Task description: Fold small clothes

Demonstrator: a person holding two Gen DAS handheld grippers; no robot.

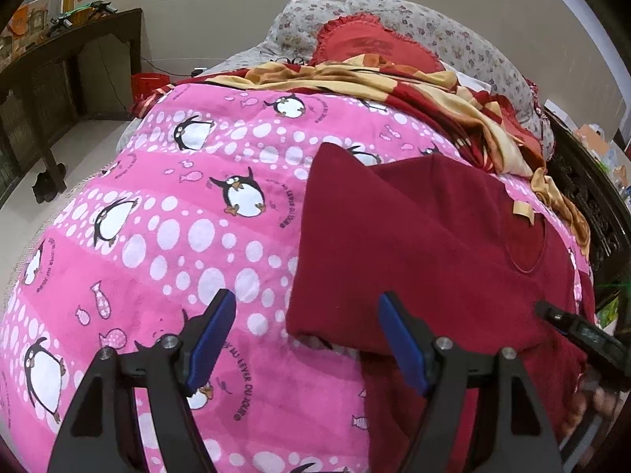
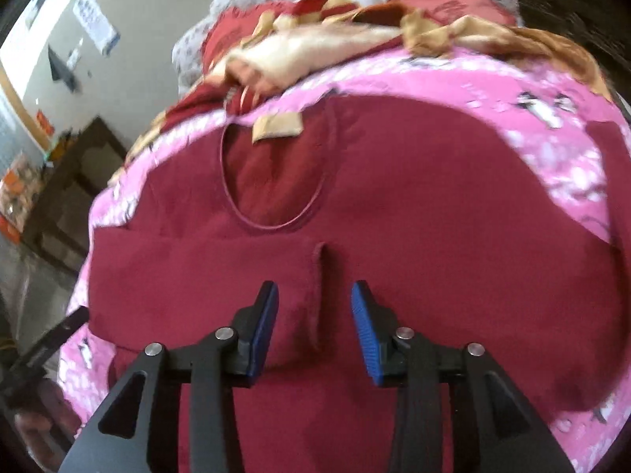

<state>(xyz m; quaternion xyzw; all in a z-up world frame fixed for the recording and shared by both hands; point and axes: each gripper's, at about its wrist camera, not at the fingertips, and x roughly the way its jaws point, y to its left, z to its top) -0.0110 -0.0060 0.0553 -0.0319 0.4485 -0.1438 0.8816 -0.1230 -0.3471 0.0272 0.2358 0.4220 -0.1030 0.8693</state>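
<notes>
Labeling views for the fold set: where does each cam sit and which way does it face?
Left wrist: on the left gripper, angled down at the pink penguin blanket; own open fingers show.
Right wrist: on the right gripper, angled down over the maroon shirt; own parted fingers straddle a folded sleeve edge.
Shared: shirt, blanket, each other's gripper at the edge.

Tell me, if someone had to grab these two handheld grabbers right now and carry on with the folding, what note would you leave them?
Left gripper: jaws open, empty, over the pink penguin blanket just beside the shirt's folded edge.
Right gripper: jaws open, holding nothing, above the cuff of the folded sleeve.
The dark red shirt lies flat on the blanket, neckline and tan label at the far end.
Done: one sleeve is folded across the body.
Left: the other side does not look folded in yet, then fold the shirt up lengthwise.
</notes>
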